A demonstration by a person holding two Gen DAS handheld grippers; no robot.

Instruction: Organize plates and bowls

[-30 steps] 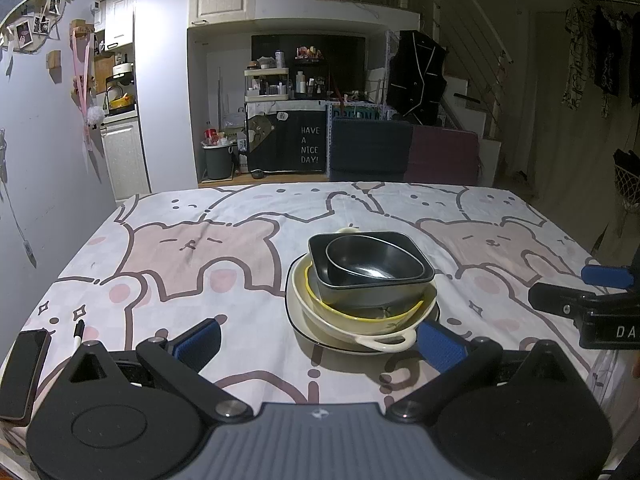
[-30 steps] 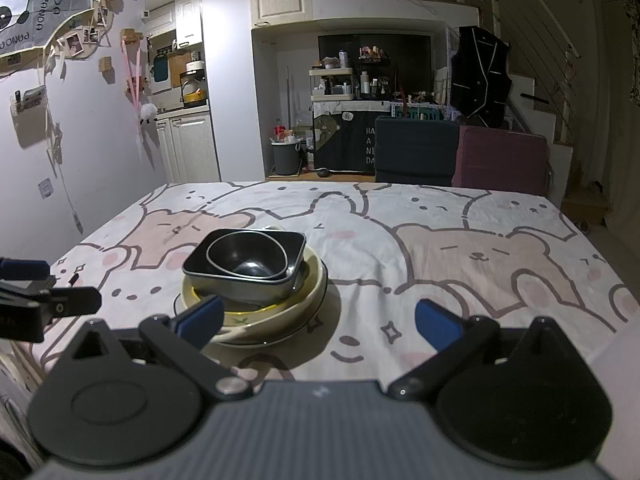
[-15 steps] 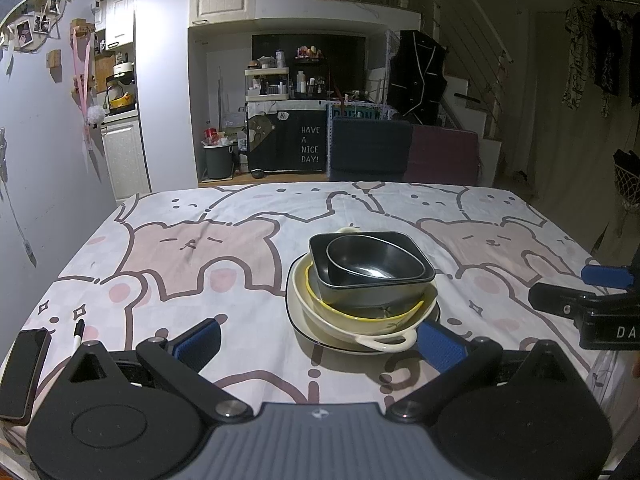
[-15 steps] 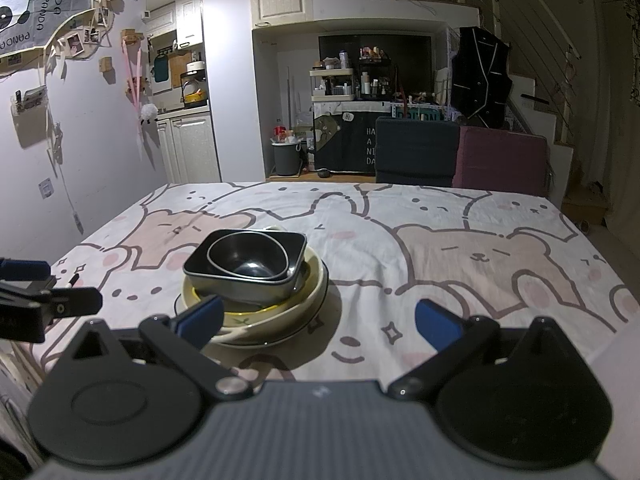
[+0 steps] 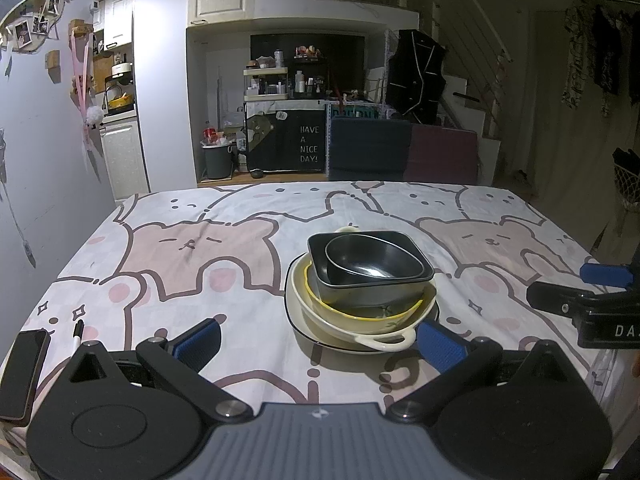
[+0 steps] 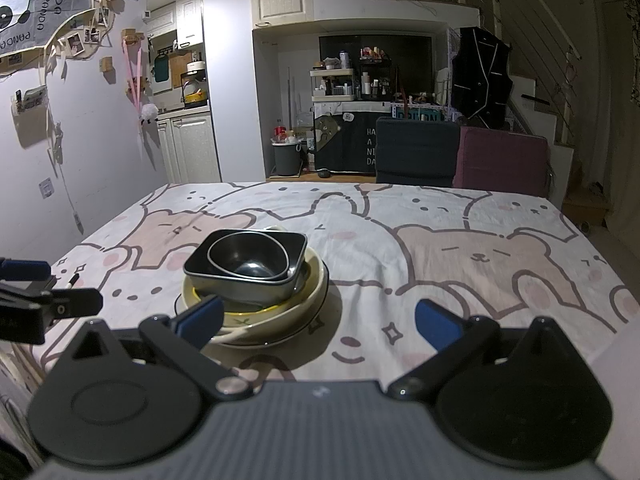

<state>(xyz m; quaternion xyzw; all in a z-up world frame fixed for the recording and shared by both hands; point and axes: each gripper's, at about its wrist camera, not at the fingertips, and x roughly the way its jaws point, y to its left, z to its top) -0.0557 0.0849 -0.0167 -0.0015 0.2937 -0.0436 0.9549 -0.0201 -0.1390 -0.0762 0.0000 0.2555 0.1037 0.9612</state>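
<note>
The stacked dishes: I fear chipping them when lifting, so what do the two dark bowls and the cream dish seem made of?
The dark round bowl and dark square bowl look like matte-glazed ceramic or melamine; their thin pale rims and soft sheen leave it open. The cream dish, glossy with a moulded handle, looks like glazed ceramic.

One nested stack of dishes stands upright at centre frame in the left wrist view and left of centre in the right wrist view. Bottom item: a flat white plate (image 5: 298, 320) with a thin dark rim. On it sits a cream bowl (image 5: 316, 308) with a loop handle on the near side. Inside that lies a yellow-rimmed dish (image 5: 352, 312). Next comes a dark square bowl (image 5: 360, 292). Topmost is a dark rounded bowl (image 5: 372, 262), empty, with a glossy interior.
</note>
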